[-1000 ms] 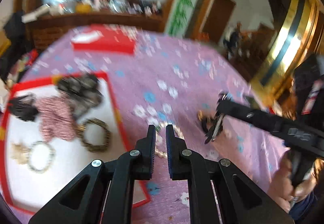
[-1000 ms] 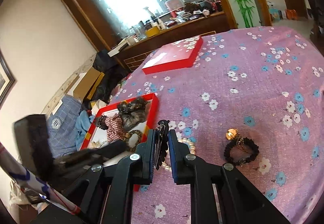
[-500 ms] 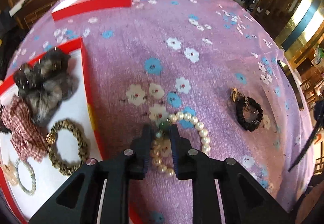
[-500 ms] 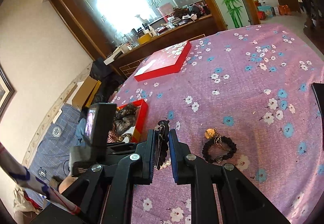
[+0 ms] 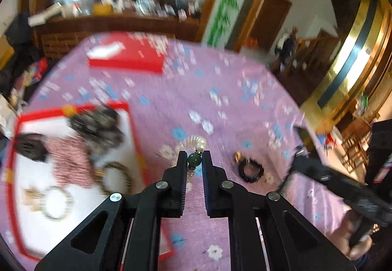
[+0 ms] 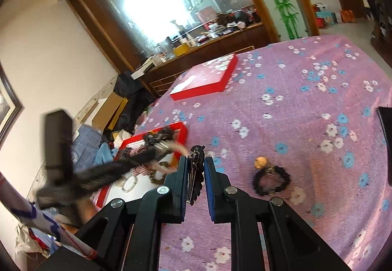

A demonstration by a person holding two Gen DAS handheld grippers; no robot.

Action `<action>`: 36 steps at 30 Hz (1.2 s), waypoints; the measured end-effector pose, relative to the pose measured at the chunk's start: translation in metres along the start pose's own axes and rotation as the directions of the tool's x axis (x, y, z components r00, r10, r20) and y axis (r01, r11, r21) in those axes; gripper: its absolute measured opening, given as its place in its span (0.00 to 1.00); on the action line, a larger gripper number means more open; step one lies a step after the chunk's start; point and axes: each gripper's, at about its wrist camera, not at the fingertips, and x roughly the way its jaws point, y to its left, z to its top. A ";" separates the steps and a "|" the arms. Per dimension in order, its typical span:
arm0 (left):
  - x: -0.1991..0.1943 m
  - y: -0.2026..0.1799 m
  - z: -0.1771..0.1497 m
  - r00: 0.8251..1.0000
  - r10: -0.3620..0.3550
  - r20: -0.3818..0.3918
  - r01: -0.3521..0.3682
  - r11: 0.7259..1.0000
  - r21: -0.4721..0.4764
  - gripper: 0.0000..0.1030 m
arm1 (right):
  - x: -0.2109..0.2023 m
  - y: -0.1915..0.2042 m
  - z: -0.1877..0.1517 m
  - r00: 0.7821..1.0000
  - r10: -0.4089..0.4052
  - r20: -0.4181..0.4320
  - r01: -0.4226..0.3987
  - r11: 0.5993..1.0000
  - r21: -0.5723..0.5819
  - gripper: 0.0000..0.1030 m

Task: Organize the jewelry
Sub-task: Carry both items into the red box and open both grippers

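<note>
Purple flowered cloth [image 5: 220, 80] covers the table in both views, with a dark wooden sideboard and a big mirror behind it. I judge the step in hand to be carrying: my left gripper [image 5: 194, 160] has the pearl bracelet [image 5: 196, 142] pinched at its green bead [image 5: 194, 159], jaws closing on it, pearls blurred just above the tips at frame centre. My right gripper [image 6: 194, 165] is clamped on a black hair clip [image 6: 196, 173] with a metal spring, held upright between the pads.

Next, as I read it, the bracelet needs swinging toward the red-rimmed tray [image 5: 73, 108] at lower left of the left view and setting down on a bare white patch. That patch is scarce: a dark fur scrunchie [image 5: 98, 126], a pink checked scrunchie [image 5: 68, 160], a gold-brown bracelet [image 5: 115, 178] and a pale bead ring [image 5: 57, 202] already lie inside.

Off the tray, a black beaded band [image 6: 270, 180] with a gold charm lies on the cloth, right of centre in the right view. A red box lid [image 6: 205, 80] sits farther back. In the right view the left gripper crosses above the tray, so I would keep the two tools apart.
</note>
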 end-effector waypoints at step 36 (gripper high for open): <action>-0.073 0.203 -0.100 0.942 0.331 -0.061 -0.335 0.903 -0.270 0.15 | 0.199 0.137 -0.060 0.926 -0.040 -0.375 -0.047 0.974 -0.221 0.25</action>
